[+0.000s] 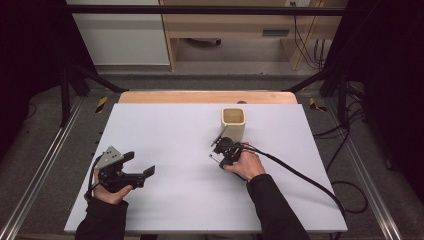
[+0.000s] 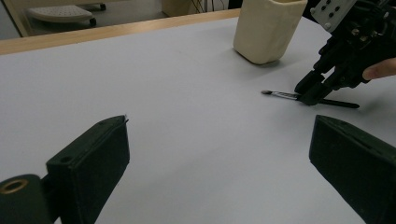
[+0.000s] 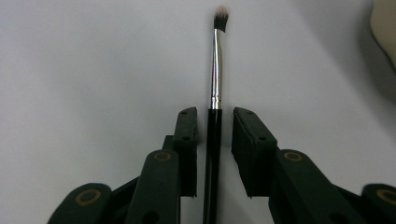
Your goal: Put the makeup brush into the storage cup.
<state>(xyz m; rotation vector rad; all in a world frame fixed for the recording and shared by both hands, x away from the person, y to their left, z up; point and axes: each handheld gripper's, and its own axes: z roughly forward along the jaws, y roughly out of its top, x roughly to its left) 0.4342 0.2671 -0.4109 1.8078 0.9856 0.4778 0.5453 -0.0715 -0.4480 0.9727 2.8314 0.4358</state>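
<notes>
Down on the table [image 1: 165, 200], the right claw [image 3: 214, 121] straddles a makeup brush [image 3: 215, 70], jaws narrowly apart, not gripping. A beige cup [image 1: 233, 122] stands at its 12 o'clock. The left claw [image 1: 140, 165] gapes wide, empty.

1. A white table [image 1: 165, 150] with a wooden far edge stands on grey floor [image 1: 45, 150].
2. Black frame bars [image 1: 200, 10] and dark curtains [image 1: 30, 45] flank it.
3. A white cabinet [image 1: 120, 37] and wooden furniture [image 1: 240, 25] stand beyond.
4. Cables [image 1: 345, 145] trail at right.

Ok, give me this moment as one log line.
right gripper: open, jaws astride brush handle | brush: flat on table | cup: upright | left gripper: open, idle
</notes>
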